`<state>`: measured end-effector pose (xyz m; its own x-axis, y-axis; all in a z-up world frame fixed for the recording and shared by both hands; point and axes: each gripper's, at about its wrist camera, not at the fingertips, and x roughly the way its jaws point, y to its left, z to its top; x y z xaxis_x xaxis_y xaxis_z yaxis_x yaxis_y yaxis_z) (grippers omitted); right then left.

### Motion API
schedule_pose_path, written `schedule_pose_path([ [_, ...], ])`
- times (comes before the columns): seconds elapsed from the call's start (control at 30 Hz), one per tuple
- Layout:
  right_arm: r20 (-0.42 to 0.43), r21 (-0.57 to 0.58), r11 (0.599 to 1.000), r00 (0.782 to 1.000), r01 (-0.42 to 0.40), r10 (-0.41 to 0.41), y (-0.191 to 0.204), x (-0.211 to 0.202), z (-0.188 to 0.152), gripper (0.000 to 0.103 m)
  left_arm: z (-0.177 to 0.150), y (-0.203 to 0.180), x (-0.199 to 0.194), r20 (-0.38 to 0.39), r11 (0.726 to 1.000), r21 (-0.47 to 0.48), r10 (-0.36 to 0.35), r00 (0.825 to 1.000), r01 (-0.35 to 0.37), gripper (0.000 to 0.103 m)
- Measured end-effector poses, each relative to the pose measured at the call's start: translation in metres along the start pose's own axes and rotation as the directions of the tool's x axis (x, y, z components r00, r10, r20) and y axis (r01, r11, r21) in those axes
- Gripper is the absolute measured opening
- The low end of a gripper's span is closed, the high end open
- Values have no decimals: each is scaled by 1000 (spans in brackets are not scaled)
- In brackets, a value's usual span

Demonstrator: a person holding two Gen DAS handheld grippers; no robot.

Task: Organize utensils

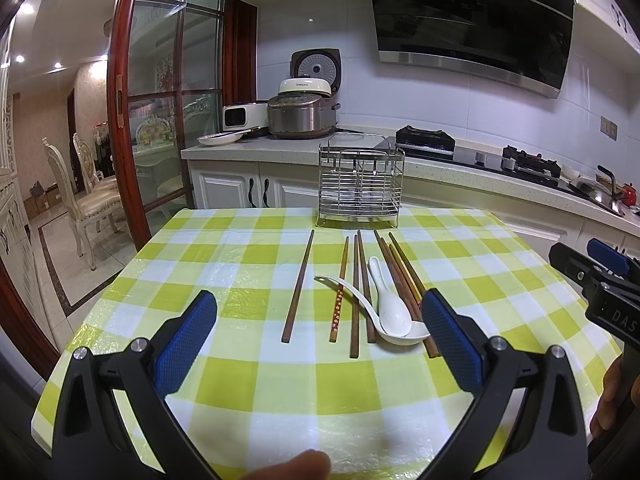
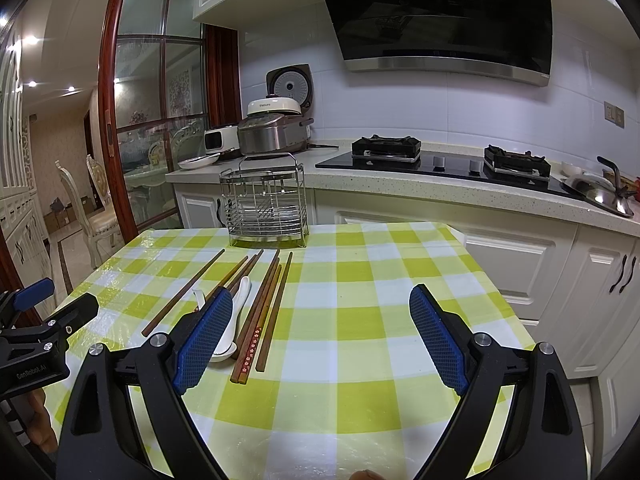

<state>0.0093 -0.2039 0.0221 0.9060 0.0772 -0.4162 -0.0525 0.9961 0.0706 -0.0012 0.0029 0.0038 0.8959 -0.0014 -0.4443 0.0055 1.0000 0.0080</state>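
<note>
Several brown wooden chopsticks (image 1: 298, 286) lie side by side on the green checked tablecloth (image 1: 256, 392), with two white ceramic spoons (image 1: 390, 304) among them. A wire utensil rack (image 1: 360, 180) stands empty at the table's far edge. My left gripper (image 1: 319, 326) is open and empty, held above the table just short of the utensils. In the right wrist view the chopsticks (image 2: 262, 314), one spoon (image 2: 234, 320) and the rack (image 2: 266, 202) lie to the left. My right gripper (image 2: 321, 322) is open and empty, to the right of the chopsticks.
Behind the table runs a kitchen counter (image 2: 400, 178) with rice cookers (image 1: 302, 114), a plate (image 1: 220, 139), a gas hob (image 2: 448, 158) and a sink (image 2: 600, 192). A glass sliding door (image 1: 160, 92) and dining chairs (image 1: 86, 196) are to the left. White cabinets (image 2: 592, 292) are close on the right.
</note>
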Motion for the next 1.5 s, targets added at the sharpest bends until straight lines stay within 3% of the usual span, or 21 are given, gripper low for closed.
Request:
schedule_pose_path([
  [0.53, -8, 2, 1000, 1000, -1, 1, -2, 1, 1, 85, 0, 2, 1, -7, 1000, -4, 1, 1000, -1, 99],
  [0.73, -64, 5, 1000, 998, -7, 8, -4, 16, -1, 85, -2, 1, 10, -37, 999, 19, 29, 999, -29, 99],
  [0.83, -134, 23, 1000, 991, -17, 20, -8, 33, -2, 85, -2, 2, 21, -68, 999, 44, 15, 998, -12, 99],
  [0.97, -261, 38, 997, 963, -64, 71, -6, 64, -6, 85, -2, 9, 37, -107, 999, 18, -43, 993, 45, 99],
  [1.1, -370, 69, 991, 919, -117, 134, -3, 98, -15, 85, 1, 14, 60, -170, 999, 37, -18, 985, 24, 99],
  [1.43, -461, 67, 994, 881, -90, 111, 4, 168, -7, 85, 17, 39, 124, -279, 998, -10, -55, 959, 55, 99],
  [1.5, -484, 75, 993, 868, -87, 112, 5, 187, -2, 85, 26, 42, 140, -287, 997, -21, -81, 954, 78, 93],
])
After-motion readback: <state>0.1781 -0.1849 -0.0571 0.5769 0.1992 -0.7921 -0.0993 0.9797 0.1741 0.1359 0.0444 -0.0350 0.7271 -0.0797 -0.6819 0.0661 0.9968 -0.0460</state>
